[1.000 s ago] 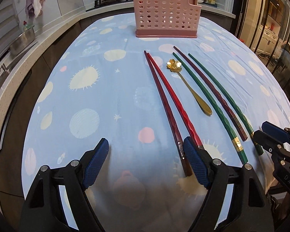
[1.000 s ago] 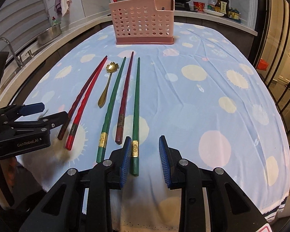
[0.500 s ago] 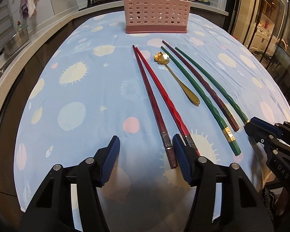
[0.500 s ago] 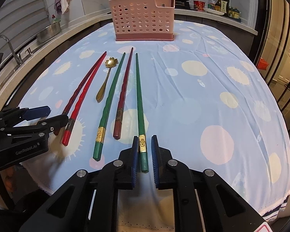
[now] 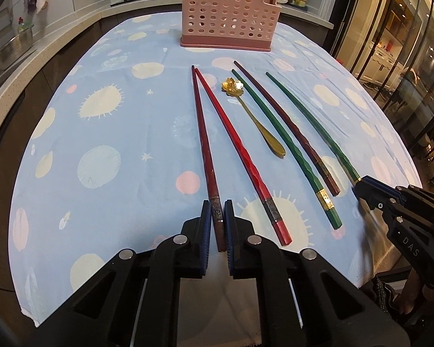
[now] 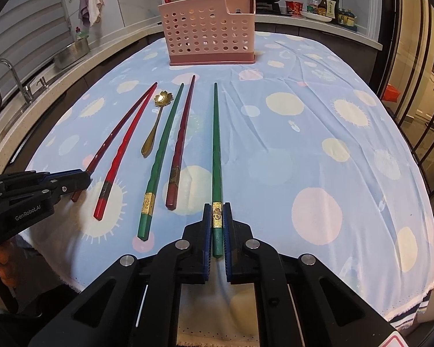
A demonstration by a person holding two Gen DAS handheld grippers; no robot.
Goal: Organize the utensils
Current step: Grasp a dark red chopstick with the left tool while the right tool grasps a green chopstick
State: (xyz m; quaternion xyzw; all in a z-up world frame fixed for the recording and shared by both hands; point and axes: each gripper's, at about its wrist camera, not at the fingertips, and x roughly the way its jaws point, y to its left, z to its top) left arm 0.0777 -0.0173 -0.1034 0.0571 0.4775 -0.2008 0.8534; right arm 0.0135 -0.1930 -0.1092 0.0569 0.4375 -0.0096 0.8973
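A table covered by a light-blue cloth with pale sun and dot prints [image 5: 107,150] carries the utensils. At the far edge stands a pink perforated plastic utensil holder [image 5: 228,17], with a few sticks upright inside it.

Between the holder and the near edge lie, side by side and roughly lengthwise, five chopsticks and a spoon. The left gripper [image 5: 217,222] is closing its jaws on the thick near end of the dark-red chopstick [image 5: 203,141], which is the leftmost of the row; the blue pads flank the stick's metal band, and the stick still lies on the cloth. Just beside it lies a bright-red chopstick [image 5: 240,156], their far tips nearly meeting. Next comes a small gold spoon with a flower-shaped bowl [image 5: 254,118], bowl toward the holder.

Further right lie a dark-green chopstick with a gold band [image 6: 159,156] and a maroon chopstick [image 6: 180,141], close together. The right gripper [image 6: 217,219] is clenched on the near end of a second green gold-banded chopstick [image 6: 215,144], the rightmost one, set slightly apart from the others, near the near edge.
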